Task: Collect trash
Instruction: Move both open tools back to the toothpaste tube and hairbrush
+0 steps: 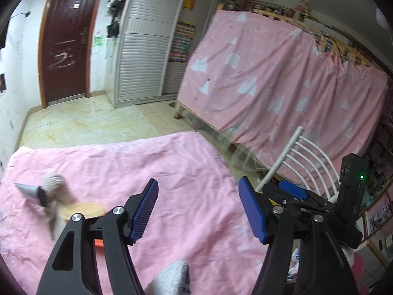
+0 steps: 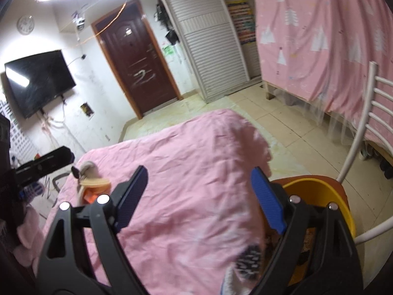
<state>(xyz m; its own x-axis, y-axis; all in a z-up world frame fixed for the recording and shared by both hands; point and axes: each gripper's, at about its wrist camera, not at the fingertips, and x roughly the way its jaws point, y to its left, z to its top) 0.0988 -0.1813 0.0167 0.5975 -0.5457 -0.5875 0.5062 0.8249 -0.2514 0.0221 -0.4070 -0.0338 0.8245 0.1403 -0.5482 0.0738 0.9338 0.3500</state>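
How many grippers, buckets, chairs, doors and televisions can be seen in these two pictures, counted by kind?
Grippers: 2 (left gripper, right gripper)
Buckets: 1 (yellow bucket)
Chairs: 1 (white chair)
Doors: 1 (brown door)
Televisions: 1 (television on the wall)
Total: 6

surface: pink sheet point(image 1: 152, 172) lay under both grippers
far-left of left gripper: blurred trash heap point(image 1: 52, 196), tan disc point(image 1: 82, 210)
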